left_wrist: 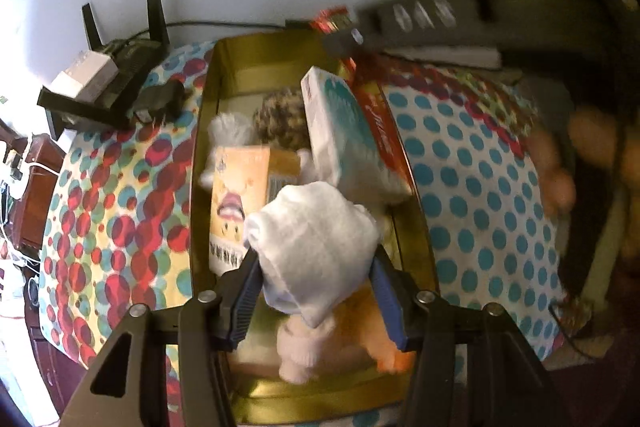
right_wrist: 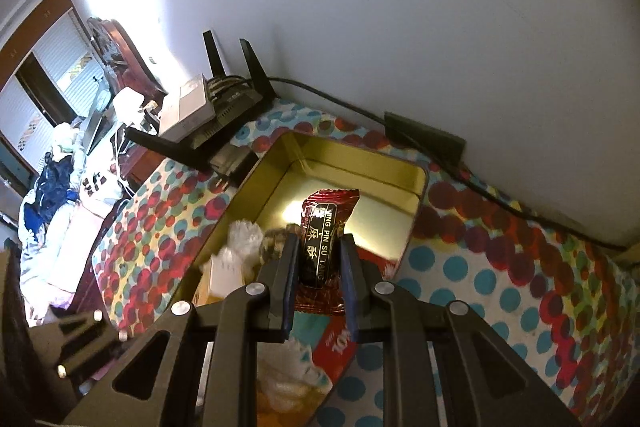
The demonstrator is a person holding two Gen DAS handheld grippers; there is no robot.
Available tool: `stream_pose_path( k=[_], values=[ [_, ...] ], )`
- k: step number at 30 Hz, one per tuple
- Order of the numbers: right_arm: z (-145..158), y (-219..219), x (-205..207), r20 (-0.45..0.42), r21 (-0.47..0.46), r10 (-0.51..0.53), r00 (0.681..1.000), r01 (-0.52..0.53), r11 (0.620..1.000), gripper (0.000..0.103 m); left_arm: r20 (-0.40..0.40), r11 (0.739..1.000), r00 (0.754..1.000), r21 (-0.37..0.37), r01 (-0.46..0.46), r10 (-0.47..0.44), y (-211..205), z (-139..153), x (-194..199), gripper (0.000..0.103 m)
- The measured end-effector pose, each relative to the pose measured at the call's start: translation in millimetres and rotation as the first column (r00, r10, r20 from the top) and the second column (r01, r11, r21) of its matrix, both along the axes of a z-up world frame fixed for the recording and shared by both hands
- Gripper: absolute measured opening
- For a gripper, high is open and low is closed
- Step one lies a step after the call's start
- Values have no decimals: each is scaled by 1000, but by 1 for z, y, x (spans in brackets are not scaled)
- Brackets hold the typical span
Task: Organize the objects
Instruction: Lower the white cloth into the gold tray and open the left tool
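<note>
A gold tin (left_wrist: 208, 115) sits on a desk under a spotted cloth (left_wrist: 460, 155), near a black router (left_wrist: 128, 75) by the wall. The left gripper (left_wrist: 316, 267) hangs over the tin with its blue pads against both sides of a white rolled cloth (left_wrist: 316, 239), above boxes and plush toys (left_wrist: 312, 351) packed inside. The right gripper (right_wrist: 318, 259) is clamped on a red wrapped candy (right_wrist: 326, 227), held over the tin's bare far end.
</note>
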State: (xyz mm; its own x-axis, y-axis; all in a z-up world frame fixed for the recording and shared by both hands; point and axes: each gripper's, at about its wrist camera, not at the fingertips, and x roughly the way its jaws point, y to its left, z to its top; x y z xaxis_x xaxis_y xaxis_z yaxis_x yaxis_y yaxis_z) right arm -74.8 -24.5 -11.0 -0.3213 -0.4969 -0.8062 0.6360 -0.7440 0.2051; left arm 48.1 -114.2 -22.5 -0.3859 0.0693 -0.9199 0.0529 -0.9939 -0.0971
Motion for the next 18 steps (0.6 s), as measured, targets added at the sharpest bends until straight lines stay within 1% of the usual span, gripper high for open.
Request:
stream_pose_path(
  k=[2,3,6,8,10,18],
  values=[
    [1,-5,-3,-1,-2,11,1000,-11,1000,18,4,1000,1000,19,-9,9,-2,0,5,56],
    [1,-8,-4,0,-5,17,1000,-17,1000,18,3,1000,1000,17,-15,15,-2,1,7,56],
    [-1,-15,-3,3,-5,36,999,-36,999,18,-5,999,999,-26,-36,36,0,5,12,59],
    [-3,-20,-3,7,-4,51,999,-51,999,18,-8,998,999,-36,-48,48,-1,7,14,60],
    [-4,-25,-1,13,-3,65,998,-65,998,18,-9,997,998,-25,-68,68,-4,10,17,60],
    [-4,-41,5,11,4,110,994,-110,994,18,-34,986,986,-32,-163,162,-20,26,26,60]
  ],
)
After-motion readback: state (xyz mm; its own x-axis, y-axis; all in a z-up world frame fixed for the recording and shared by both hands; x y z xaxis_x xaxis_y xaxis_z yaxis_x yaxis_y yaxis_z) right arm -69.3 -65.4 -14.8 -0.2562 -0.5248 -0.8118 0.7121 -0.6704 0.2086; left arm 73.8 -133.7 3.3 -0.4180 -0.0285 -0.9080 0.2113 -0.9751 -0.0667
